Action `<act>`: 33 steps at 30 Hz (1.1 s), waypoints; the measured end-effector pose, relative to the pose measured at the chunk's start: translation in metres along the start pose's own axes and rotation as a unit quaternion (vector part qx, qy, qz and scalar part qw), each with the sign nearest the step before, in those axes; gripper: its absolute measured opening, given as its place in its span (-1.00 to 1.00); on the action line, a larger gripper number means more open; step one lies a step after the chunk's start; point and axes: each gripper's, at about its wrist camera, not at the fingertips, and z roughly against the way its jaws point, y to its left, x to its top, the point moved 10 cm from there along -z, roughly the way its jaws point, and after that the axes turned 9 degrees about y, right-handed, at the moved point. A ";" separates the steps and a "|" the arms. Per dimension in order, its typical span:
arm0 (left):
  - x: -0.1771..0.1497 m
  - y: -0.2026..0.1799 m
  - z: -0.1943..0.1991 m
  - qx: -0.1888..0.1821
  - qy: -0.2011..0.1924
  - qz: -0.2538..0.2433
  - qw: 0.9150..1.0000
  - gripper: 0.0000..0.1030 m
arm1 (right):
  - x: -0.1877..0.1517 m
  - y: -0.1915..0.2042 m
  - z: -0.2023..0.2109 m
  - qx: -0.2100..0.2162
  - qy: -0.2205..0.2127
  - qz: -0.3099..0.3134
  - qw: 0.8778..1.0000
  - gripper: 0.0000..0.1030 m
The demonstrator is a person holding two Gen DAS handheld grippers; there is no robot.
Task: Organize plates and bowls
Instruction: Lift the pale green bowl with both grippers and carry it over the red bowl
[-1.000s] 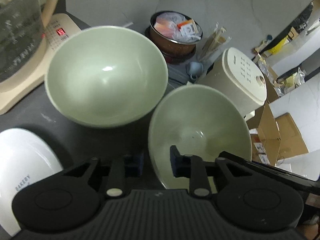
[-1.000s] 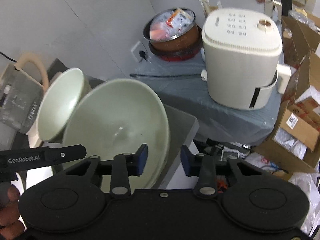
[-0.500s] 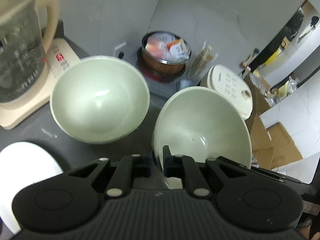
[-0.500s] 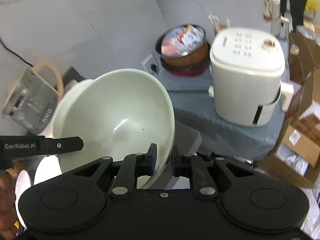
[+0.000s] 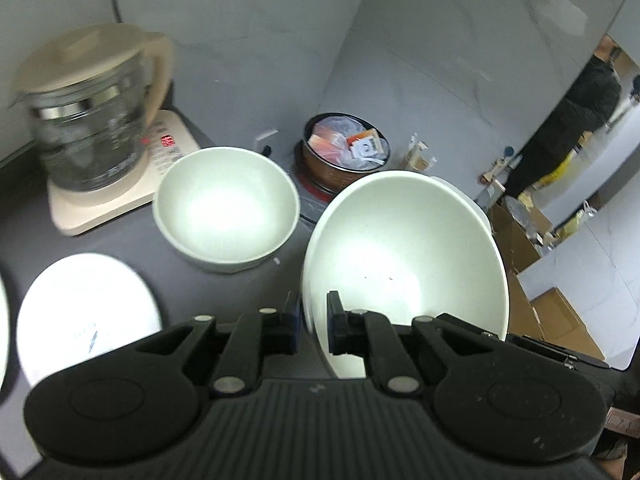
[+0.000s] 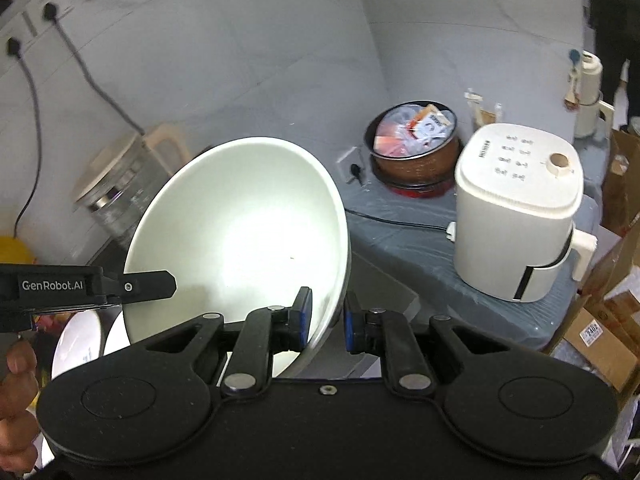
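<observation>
Left gripper [image 5: 311,322] fingers clamp rim of tilted pale green ceramic bowl [image 5: 404,264], lifted off dark grey surface [image 5: 132,246]. Right gripper [image 6: 327,320] pinches opposite rim. Second matching bowl [image 5: 226,210] rests at 10 o'clock.

Kettle [image 5: 92,120] motion-blurred, its panel print unreadable. White plate [image 5: 86,316] print blurred; second plate [image 5: 3,320] cut by left edge. Held bowl [image 6: 240,236] hides the countertop behind it

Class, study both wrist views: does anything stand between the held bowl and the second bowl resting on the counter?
Nothing visible does. The held bowl, gripped at its rim by the left gripper and right gripper, is beside the resting bowl, with only bare dark counter between them.
</observation>
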 end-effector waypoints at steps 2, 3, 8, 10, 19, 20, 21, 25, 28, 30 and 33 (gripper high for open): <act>-0.005 0.007 0.006 0.007 -0.004 0.013 1.000 -0.82 | -0.001 0.006 -0.001 0.010 0.004 0.012 1.000 -0.69; -0.008 0.011 0.010 0.011 -0.007 0.021 1.000 -0.82 | -0.002 0.011 -0.001 0.014 0.006 0.019 1.000 -0.69; -0.024 0.038 0.024 0.035 -0.015 0.067 0.997 -0.82 | -0.009 0.038 -0.007 0.036 0.017 0.068 0.997 -0.68; -0.033 0.051 0.028 0.044 -0.016 0.085 0.995 -0.82 | -0.013 0.050 -0.011 0.046 0.021 0.085 0.995 -0.68; -0.063 0.095 0.046 0.080 -0.020 0.150 0.985 -0.82 | -0.027 0.094 -0.027 0.082 0.054 0.149 0.984 -0.67; -0.066 0.098 0.048 0.082 -0.020 0.156 0.984 -0.82 | -0.029 0.097 -0.030 0.084 0.059 0.152 0.983 -0.67; -0.069 0.101 0.049 0.085 -0.020 0.160 0.983 -0.82 | -0.031 0.100 -0.031 0.085 0.064 0.156 0.982 -0.67; -0.078 0.111 0.055 0.089 -0.020 0.178 0.980 -0.82 | -0.042 0.109 -0.032 0.088 0.083 0.174 0.977 -0.67; -0.084 0.114 0.056 0.087 -0.015 0.186 0.979 -0.82 | -0.048 0.109 -0.035 0.086 0.101 0.182 0.974 -0.67; -0.087 0.113 0.055 0.086 -0.011 0.187 0.979 -0.82 | -0.054 0.108 -0.035 0.083 0.112 0.188 0.972 -0.67; -0.093 0.110 0.051 0.084 0.000 0.185 0.979 -0.81 | -0.063 0.106 -0.036 0.077 0.130 0.193 0.969 -0.66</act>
